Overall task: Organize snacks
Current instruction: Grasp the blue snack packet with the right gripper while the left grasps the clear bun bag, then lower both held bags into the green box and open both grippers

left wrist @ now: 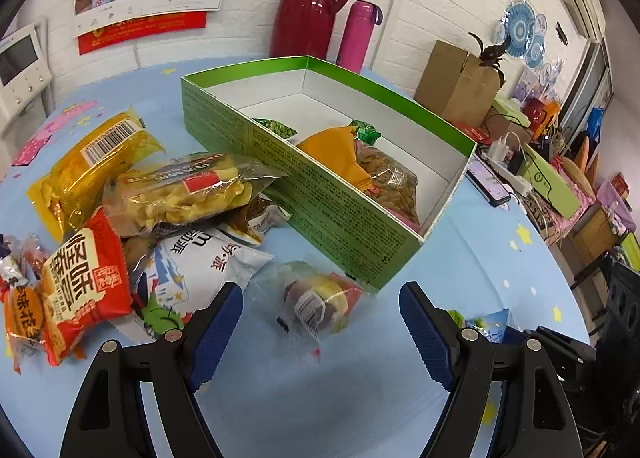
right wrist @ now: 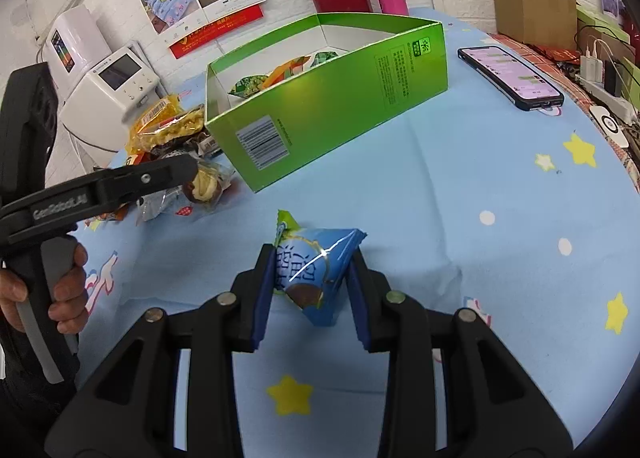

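Note:
A green cardboard box stands open on the blue tablecloth, with an orange packet and other snacks inside. My left gripper is open, its fingers on either side of a clear-wrapped pastry lying just in front of the box. Left of it lies a heap of snack bags: a red packet, a yellow bag and a white-blue bag. My right gripper is shut on a blue snack packet, held above the cloth in front of the box.
A red thermos jug and a pink bottle stand behind the box at the wall. A phone lies on the table right of the box. A brown carton and cables crowd the far right. A hand holds the left gripper's handle.

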The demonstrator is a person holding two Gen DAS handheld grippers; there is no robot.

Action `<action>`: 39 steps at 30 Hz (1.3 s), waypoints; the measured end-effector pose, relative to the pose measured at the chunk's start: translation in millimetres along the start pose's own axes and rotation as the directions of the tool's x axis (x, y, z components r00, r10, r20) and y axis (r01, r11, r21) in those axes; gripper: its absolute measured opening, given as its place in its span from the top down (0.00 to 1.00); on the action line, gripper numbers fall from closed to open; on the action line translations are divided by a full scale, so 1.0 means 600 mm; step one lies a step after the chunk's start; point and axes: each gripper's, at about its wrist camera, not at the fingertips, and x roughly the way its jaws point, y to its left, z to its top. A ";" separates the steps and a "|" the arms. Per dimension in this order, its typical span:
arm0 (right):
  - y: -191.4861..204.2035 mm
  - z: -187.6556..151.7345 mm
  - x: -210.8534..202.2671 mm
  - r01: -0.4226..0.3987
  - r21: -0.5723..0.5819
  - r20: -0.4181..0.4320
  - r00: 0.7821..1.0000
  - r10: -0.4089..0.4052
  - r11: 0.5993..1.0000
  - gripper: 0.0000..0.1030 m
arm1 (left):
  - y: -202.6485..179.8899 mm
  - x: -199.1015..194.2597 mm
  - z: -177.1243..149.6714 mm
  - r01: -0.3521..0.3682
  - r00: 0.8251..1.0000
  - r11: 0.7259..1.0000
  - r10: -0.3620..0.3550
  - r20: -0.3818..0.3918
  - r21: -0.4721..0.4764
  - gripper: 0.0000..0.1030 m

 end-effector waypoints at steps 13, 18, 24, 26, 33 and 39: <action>-0.001 0.001 -0.001 -0.008 0.002 0.004 1.000 0.008 1.000 0.66 | 0.014 0.032 -0.022 0.061 0.996 0.998 -0.062 -0.065 -0.017 0.60; 0.009 0.000 -0.016 -0.027 -0.014 0.024 0.999 0.028 1.000 0.69 | 0.002 -0.016 -0.041 0.070 0.997 0.997 -0.069 -0.027 0.035 0.60; 0.044 0.022 -0.059 -0.066 -0.063 0.096 0.993 0.072 0.996 0.69 | -0.018 -0.085 -0.022 0.092 0.995 0.992 -0.095 0.031 0.089 0.60; 0.053 0.037 -0.072 -0.076 -0.080 0.124 0.989 0.086 0.994 0.69 | -0.022 -0.101 -0.003 0.105 0.993 0.989 -0.111 0.050 0.099 0.60; 0.058 0.131 -0.092 -0.038 -0.111 0.233 0.971 0.063 0.993 0.69 | -0.031 -0.123 0.086 0.117 0.984 0.987 -0.131 0.121 0.110 0.60; 0.024 0.207 -0.042 -0.020 -0.067 0.222 0.974 0.035 0.998 0.69 | -0.027 -0.079 0.165 0.108 0.985 0.990 -0.118 0.123 0.090 0.60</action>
